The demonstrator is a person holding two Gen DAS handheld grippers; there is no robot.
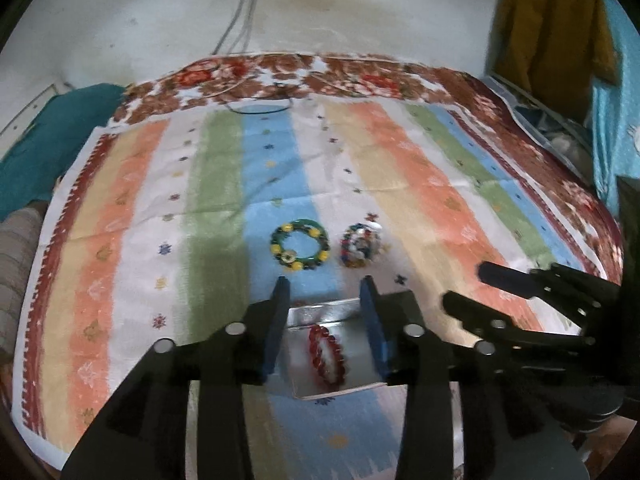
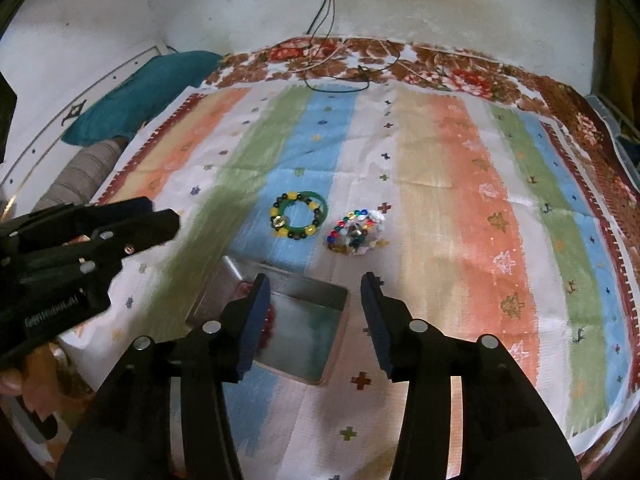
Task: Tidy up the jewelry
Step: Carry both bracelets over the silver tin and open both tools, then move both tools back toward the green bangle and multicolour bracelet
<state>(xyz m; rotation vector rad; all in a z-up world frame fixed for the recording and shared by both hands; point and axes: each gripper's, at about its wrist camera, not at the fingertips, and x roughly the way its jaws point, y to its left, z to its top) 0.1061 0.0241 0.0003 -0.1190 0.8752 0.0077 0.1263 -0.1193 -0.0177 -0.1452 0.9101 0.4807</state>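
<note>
Both grippers hover with jaws apart and empty: left gripper [image 1: 325,284] above a silver tray [image 1: 320,310] holding a red bead bracelet [image 1: 326,354]; right gripper [image 2: 316,284] beside it. Farther off on the striped cloth [image 2: 440,200] lie a green bangle [image 2: 300,220] and, right of it, a multicoloured ornament [image 2: 356,232].

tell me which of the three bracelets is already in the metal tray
The red beaded bracelet: it lies inside the metal tray, while the green and yellow bracelet and the multicoloured bracelet sit on the striped cloth beyond it.

Red beaded bracelet [image 1: 326,354]; green bangle [image 1: 300,245] with yellow beads; multicoloured gem bracelet [image 1: 360,246]; pastel-striped cloth [image 1: 420,184] bordered brown-red floral.
</note>
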